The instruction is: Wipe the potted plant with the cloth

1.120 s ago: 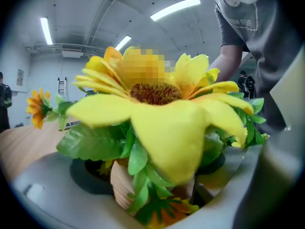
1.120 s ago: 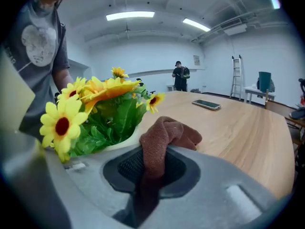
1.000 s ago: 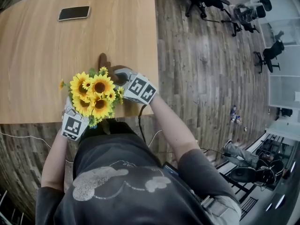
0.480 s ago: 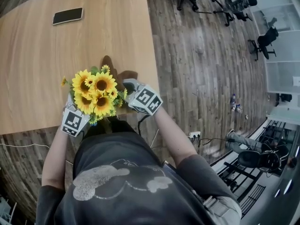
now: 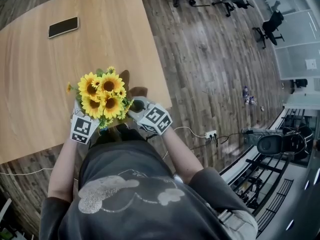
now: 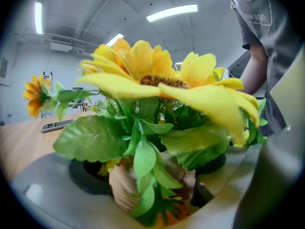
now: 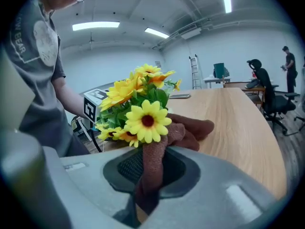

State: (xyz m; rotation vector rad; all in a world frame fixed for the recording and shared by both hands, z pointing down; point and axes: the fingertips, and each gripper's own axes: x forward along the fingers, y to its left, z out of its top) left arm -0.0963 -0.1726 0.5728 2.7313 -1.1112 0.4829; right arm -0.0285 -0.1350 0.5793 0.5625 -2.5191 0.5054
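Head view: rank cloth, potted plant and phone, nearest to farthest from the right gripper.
1. cloth: clamped in the jaws of the right gripper, at the near edge of the table.
2. potted plant: just left of the cloth.
3. phone: far-left part of the table, well apart.

Dark grey short-sleeved T-shirt — pale cloud-like print, light grey left gripper, right gripper, black-and-white marker cubes

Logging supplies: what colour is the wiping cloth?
Brown; the cloth shows best in the right gripper view.
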